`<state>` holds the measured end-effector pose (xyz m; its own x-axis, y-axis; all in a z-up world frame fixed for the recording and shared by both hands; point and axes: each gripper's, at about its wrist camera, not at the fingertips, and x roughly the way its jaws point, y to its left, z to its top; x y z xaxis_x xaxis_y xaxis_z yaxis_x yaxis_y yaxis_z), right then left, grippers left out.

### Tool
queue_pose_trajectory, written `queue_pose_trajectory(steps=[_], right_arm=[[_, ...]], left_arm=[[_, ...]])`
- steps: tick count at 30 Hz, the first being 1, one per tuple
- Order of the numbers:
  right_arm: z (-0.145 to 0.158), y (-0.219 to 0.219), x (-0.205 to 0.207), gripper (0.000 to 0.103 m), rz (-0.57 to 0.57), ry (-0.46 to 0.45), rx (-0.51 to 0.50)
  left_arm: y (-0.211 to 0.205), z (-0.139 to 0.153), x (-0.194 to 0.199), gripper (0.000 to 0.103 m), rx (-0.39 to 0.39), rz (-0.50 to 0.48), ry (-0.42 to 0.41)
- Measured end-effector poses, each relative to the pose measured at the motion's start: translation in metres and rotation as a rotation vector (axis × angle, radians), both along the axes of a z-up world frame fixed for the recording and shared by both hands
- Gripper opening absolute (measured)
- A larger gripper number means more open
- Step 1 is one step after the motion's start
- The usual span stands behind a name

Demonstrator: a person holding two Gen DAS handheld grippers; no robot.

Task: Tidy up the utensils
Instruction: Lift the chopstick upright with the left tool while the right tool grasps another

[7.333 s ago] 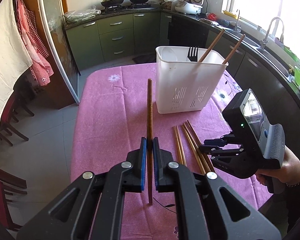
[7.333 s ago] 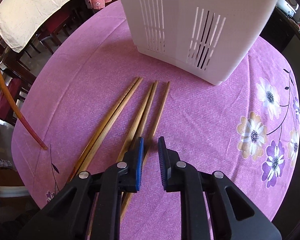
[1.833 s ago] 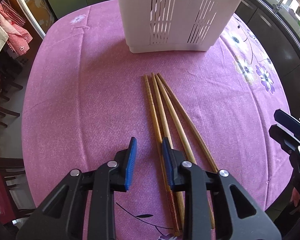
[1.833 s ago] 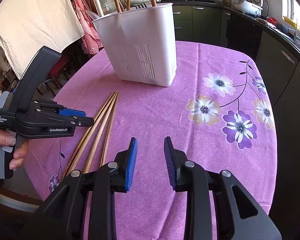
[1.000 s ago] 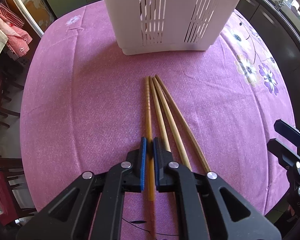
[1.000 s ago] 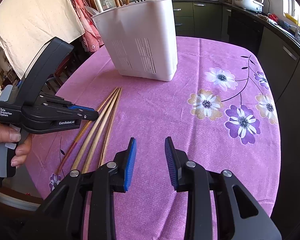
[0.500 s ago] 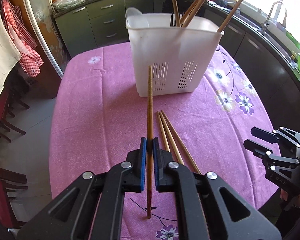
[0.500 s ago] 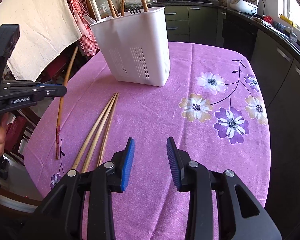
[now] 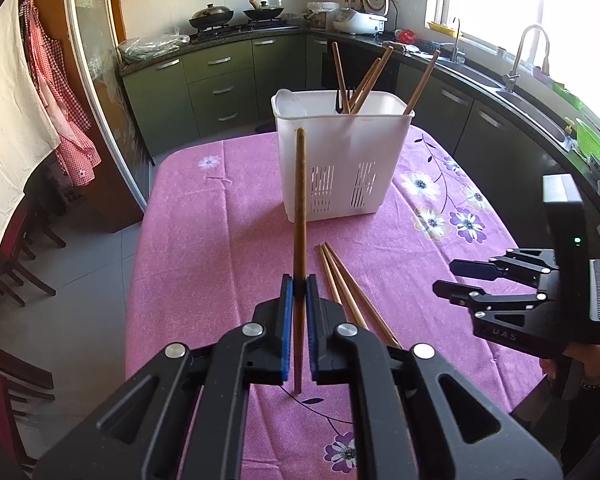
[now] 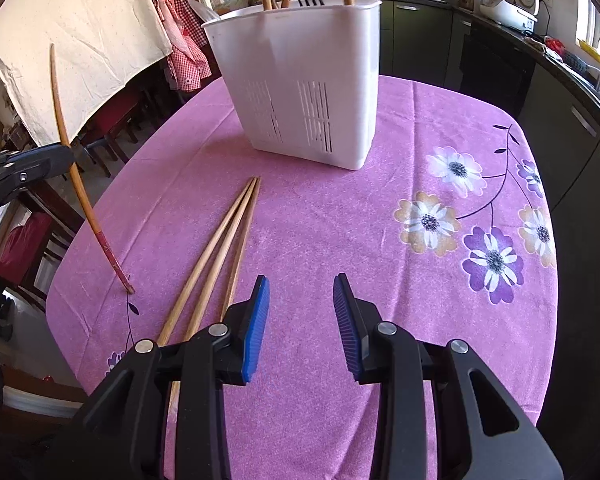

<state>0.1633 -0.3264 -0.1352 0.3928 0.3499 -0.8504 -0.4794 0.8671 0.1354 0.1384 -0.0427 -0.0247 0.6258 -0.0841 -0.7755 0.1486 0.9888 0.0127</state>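
My left gripper [image 9: 297, 294] is shut on a brown chopstick [image 9: 299, 208] and holds it upright above the near table edge; the chopstick also shows in the right wrist view [image 10: 82, 196]. Three chopsticks [image 9: 346, 288] lie together on the pink tablecloth, also in the right wrist view [image 10: 220, 248]. The white utensil basket [image 9: 342, 160] stands at mid table with several chopsticks and a black fork in it; it shows in the right wrist view [image 10: 304, 92] too. My right gripper [image 10: 302, 312] is open and empty above the cloth, right of the lying chopsticks.
The table [image 9: 204, 240] has a pink flowered cloth and its edges fall off left and near. Chairs [image 9: 16, 240] stand at the left. Green kitchen cabinets [image 9: 220, 80] and a counter with a sink [image 9: 520, 80] lie behind and right.
My left gripper closed on one chopstick from the lying group and lifted it upright. Now it is higher and farther back. My right gripper stayed open and tilted down toward the table.
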Motion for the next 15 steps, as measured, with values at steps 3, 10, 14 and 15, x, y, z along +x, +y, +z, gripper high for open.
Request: queue_pose_trajectory(steps=[3, 10, 14, 15], right_arm=[[-0.010, 0.022, 0.012, 0.026, 0.023, 0.036, -0.027], [-0.028, 0.067, 0.040, 0.023, 0.054, 0.121, -0.057], [-0.029, 0.087, 0.043, 0.023, 0.075, 0.128, -0.094], [-0.030, 0.090, 0.044, 0.023, 0.078, 0.132, -0.107]], left_arm=[[0.006, 0.001, -0.004, 0.006, -0.008, 0.002, -0.015], [0.015, 0.001, -0.007, 0.006, -0.010, -0.006, -0.023], [0.017, 0.002, -0.008, 0.006, -0.013, -0.016, -0.024], [0.017, 0.002, -0.009, 0.006, -0.014, -0.018, -0.024]])
